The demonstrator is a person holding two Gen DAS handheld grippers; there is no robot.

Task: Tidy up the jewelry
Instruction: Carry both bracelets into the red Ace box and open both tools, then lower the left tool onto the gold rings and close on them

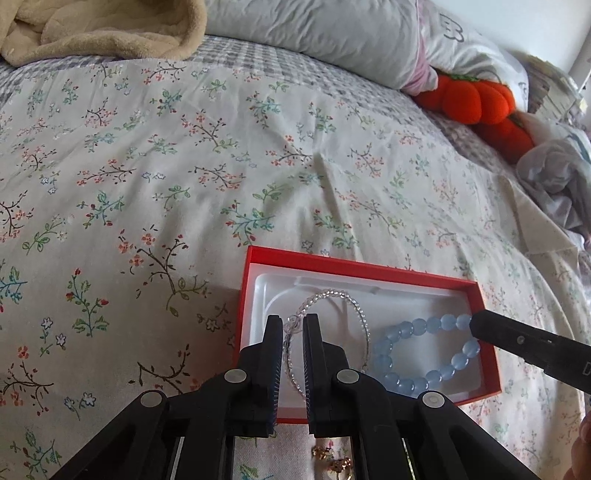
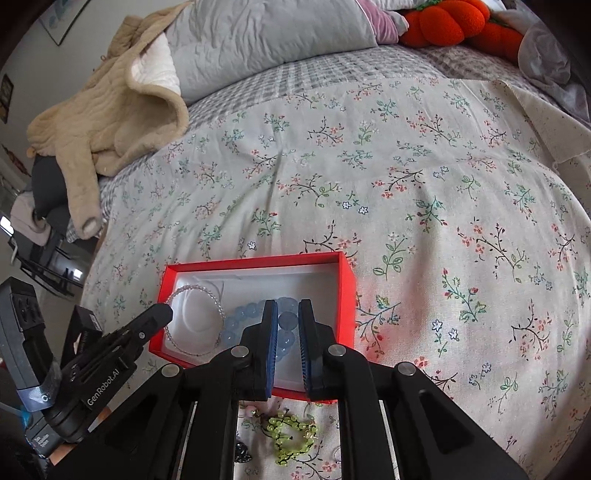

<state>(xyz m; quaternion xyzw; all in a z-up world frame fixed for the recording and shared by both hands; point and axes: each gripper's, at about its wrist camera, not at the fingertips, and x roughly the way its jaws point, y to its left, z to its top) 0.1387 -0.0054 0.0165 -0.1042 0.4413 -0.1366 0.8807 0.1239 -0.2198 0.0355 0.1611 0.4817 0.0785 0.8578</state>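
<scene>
A red box (image 1: 369,267) with a white liner lies on the floral bedspread; it also shows in the right wrist view (image 2: 347,291). In it lie a clear beaded bracelet (image 1: 360,314) (image 2: 192,290) and a blue beaded bracelet (image 1: 421,326) (image 2: 231,325). My left gripper (image 1: 293,323) is over the box with its jaws a little apart around the clear bracelet's left side. My right gripper (image 2: 288,306) is over the box's right part, jaws a little apart around the blue beads. A green beaded piece (image 2: 290,432) and gold pieces (image 1: 332,459) lie on the bed in front of the box.
A beige fleece garment (image 2: 103,118), grey pillows (image 1: 332,33) and orange plush pumpkins (image 1: 476,99) lie at the far side of the bed. A dark small item (image 2: 242,452) lies near the green piece. Furniture stands off the bed's left edge.
</scene>
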